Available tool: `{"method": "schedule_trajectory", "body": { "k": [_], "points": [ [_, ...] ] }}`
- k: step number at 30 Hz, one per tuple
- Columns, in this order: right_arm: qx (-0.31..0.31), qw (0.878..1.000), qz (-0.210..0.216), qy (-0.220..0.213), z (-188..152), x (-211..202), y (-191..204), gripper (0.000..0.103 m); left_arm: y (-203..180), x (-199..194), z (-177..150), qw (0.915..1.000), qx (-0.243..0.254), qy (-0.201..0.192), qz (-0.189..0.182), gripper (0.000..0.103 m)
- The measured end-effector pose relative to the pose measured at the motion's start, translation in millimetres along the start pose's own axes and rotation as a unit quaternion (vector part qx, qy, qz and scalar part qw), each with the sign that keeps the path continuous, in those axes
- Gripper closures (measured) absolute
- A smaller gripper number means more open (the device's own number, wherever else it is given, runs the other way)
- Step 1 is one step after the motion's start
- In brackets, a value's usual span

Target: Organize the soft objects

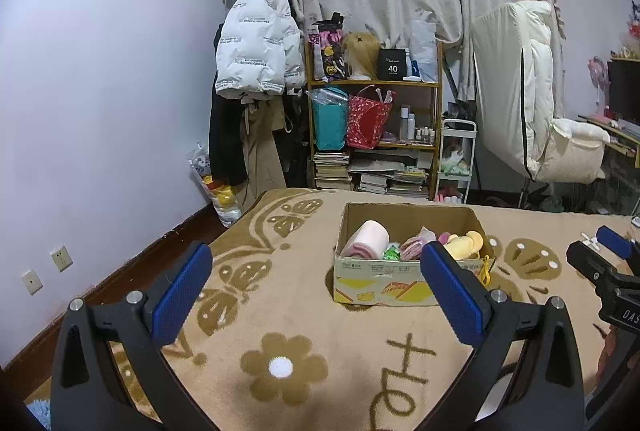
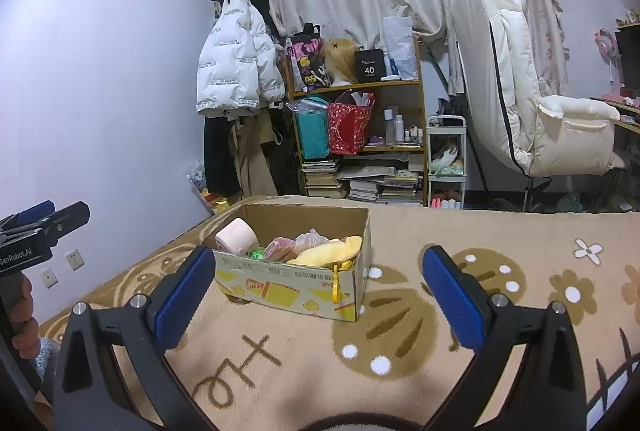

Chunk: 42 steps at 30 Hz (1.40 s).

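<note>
A cardboard box (image 1: 400, 281) (image 2: 288, 285) stands on the beige patterned blanket (image 1: 288, 315) (image 2: 440, 243). Inside it lie a rolled pink towel (image 1: 366, 239) (image 2: 237, 235), a yellow plush toy (image 1: 466, 243) (image 2: 328, 253), a small green item (image 1: 391, 253) (image 2: 257, 253) and a pink striped bundle (image 1: 414, 247) (image 2: 280, 247). My left gripper (image 1: 316, 295) hovers open in front of the box with nothing between its blue pads. My right gripper (image 2: 320, 301) is also open and holds nothing, just short of the box's near right corner.
Behind the bed stand a wooden shelf (image 1: 374, 119) (image 2: 356, 127) with bags and books, a coat rack with a white puffer jacket (image 1: 256, 43) (image 2: 236, 67), and a white padded chair (image 1: 528, 103) (image 2: 532, 103). A hand (image 2: 20, 315) holds the left gripper's handle.
</note>
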State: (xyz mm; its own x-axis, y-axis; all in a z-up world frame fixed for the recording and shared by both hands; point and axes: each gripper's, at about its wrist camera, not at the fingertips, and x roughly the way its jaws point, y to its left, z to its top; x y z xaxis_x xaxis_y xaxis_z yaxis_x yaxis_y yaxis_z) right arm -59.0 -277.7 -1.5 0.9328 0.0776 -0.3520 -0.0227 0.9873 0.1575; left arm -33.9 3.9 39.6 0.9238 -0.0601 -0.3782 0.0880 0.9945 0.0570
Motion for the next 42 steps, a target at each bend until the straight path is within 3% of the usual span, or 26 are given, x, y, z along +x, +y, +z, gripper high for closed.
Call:
{"method": "schedule_trajectory", "body": {
  "k": [42],
  "points": [
    [-0.003,1.0,-0.001,0.002,1.1,0.1,0.2,0.0,-15.1,2.6,-2.4,0.9995,0.025,0.019,-0.003,0.0]
  ]
}}
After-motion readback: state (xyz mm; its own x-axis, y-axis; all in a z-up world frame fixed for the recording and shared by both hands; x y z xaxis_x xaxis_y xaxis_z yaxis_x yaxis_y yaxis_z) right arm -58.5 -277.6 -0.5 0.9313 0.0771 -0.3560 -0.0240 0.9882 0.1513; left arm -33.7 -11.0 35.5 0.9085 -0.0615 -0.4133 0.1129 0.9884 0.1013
